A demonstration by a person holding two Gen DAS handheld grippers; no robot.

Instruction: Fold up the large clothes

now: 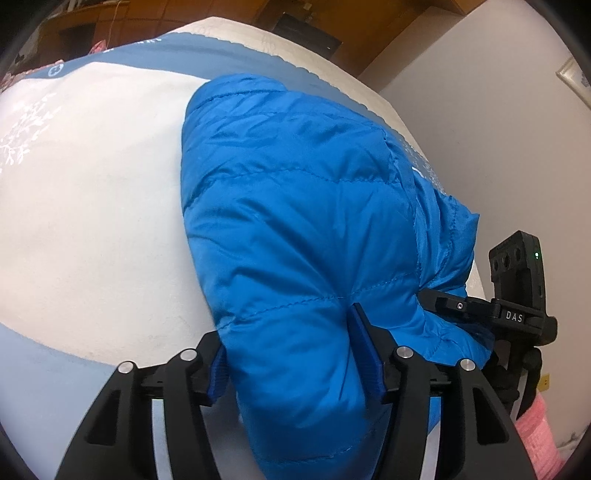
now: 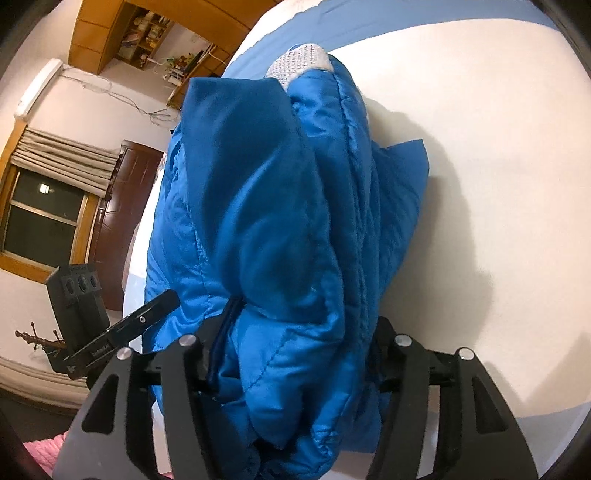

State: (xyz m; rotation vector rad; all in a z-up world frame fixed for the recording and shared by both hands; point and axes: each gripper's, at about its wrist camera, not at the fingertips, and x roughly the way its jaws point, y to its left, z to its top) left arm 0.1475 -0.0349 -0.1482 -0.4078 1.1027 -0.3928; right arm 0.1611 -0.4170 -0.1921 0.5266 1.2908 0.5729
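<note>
A puffy blue quilted jacket (image 1: 295,184) lies folded into a thick bundle on a bed with a white cover (image 1: 92,203) edged in light blue. My left gripper (image 1: 288,332) is shut on the bundle's near end, and the padding bulges between its blue pads (image 1: 367,354). My right gripper (image 2: 303,325) is shut on the same near end of the jacket (image 2: 258,203), a little to the side; fabric spills over its right finger. Each gripper shows in the other's view: the right (image 1: 517,295) and the left (image 2: 85,314). A grey-white speckled patch (image 2: 299,59) peeks out at the jacket's far end.
The bed's edge runs close beside the jacket, with a pale wall (image 1: 498,129) beyond it. Wooden cabinets (image 1: 314,22), a window with a blind (image 2: 48,206) and a dark door (image 2: 125,206) stand further off. Pink cloth (image 1: 535,435) shows near my hands.
</note>
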